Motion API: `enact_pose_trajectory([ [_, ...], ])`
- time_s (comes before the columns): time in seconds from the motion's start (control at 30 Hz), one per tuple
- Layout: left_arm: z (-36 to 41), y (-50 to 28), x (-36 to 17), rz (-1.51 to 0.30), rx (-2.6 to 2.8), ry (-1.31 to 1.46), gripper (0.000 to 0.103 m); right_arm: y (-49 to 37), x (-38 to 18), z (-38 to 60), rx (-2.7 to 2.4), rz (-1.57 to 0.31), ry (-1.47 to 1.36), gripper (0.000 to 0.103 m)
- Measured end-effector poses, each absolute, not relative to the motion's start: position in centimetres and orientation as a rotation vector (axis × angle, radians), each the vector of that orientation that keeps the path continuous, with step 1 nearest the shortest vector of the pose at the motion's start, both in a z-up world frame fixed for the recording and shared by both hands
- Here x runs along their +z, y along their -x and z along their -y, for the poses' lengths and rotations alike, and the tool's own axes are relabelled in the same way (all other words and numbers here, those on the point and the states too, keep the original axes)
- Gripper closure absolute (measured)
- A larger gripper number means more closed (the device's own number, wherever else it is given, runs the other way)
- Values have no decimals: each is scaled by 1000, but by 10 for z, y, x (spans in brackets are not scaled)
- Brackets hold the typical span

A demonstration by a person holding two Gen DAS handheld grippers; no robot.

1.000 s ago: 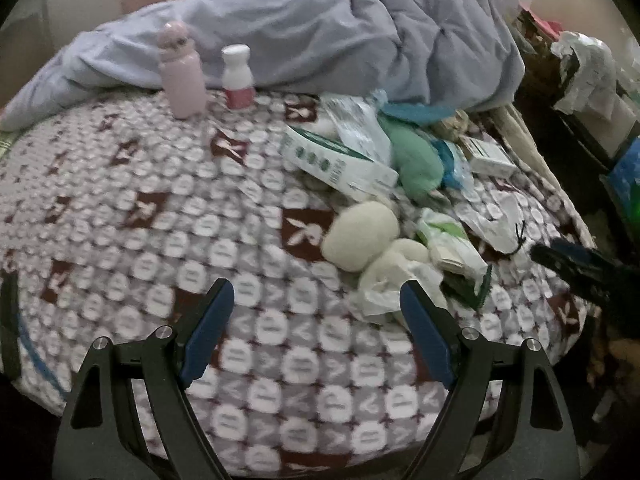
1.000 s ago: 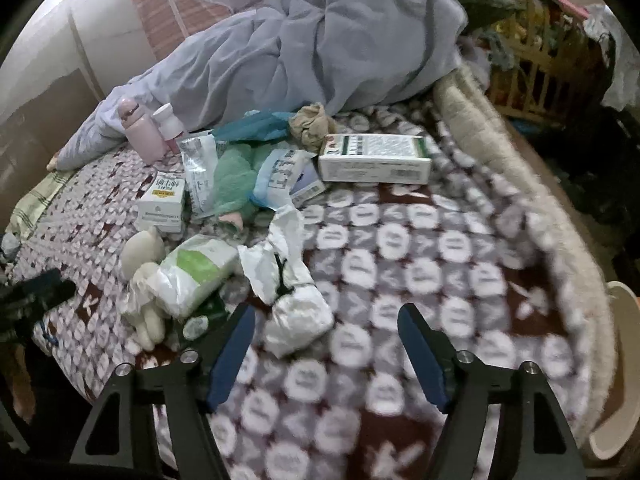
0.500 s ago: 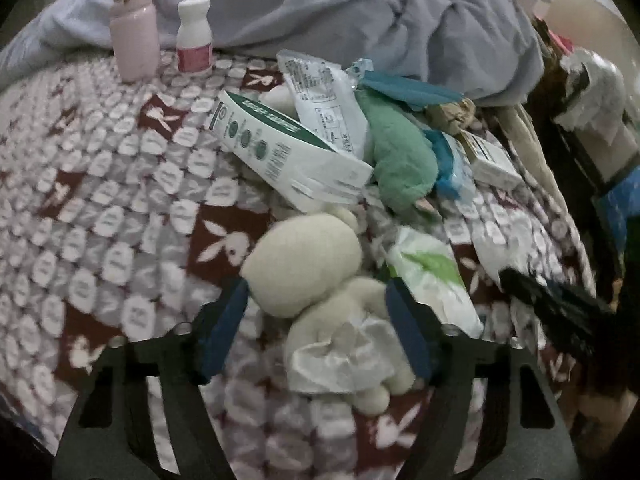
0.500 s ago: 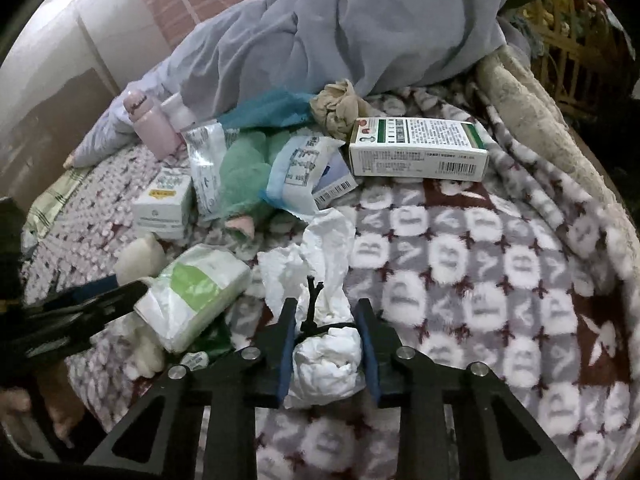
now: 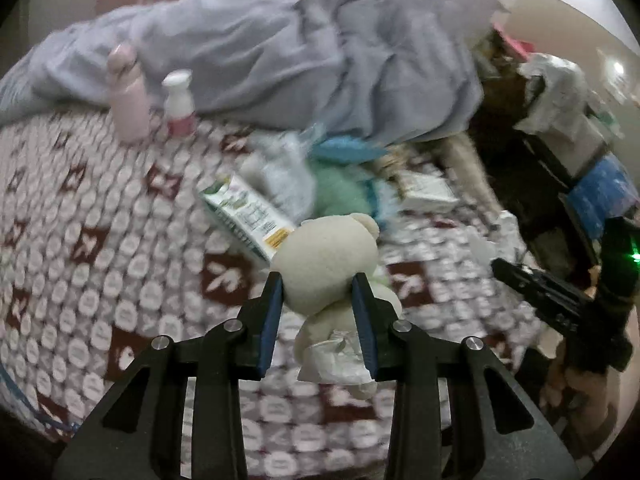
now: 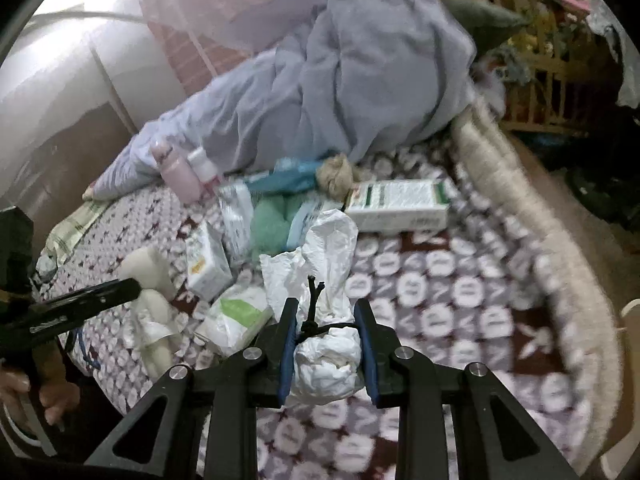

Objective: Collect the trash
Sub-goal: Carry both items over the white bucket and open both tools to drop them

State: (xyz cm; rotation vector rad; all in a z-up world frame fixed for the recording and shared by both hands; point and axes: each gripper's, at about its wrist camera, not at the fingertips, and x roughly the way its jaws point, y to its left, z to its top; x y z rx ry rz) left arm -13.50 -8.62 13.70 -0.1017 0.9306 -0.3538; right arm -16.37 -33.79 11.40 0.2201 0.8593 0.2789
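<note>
At lower centre of the left wrist view, the left hand-held gripper [image 5: 319,286] is closing its jaws on a cream plush bear [image 5: 326,264] above the patterned blanket [image 5: 100,248]. Lower centre in the right view, the right hand-held gripper [image 6: 325,316] clenches a tied white tissue bundle [image 6: 326,360].

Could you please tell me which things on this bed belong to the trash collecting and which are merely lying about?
Job: white tied bag in right gripper; cream plush toy, tissue between left gripper jaws, closing.
Lying about: pink bottle, grey duvet.
</note>
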Motion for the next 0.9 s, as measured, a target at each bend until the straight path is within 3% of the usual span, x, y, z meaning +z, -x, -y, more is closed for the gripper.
enact_pose_trajectory([
  [0.4,243,137,178,-899,-650,42,71,208,142,454,39,-787,-256,76],
  [0.9,474,154,145,-970,-976,-46,68,288,104,645,-438,-848,-355,76],
])
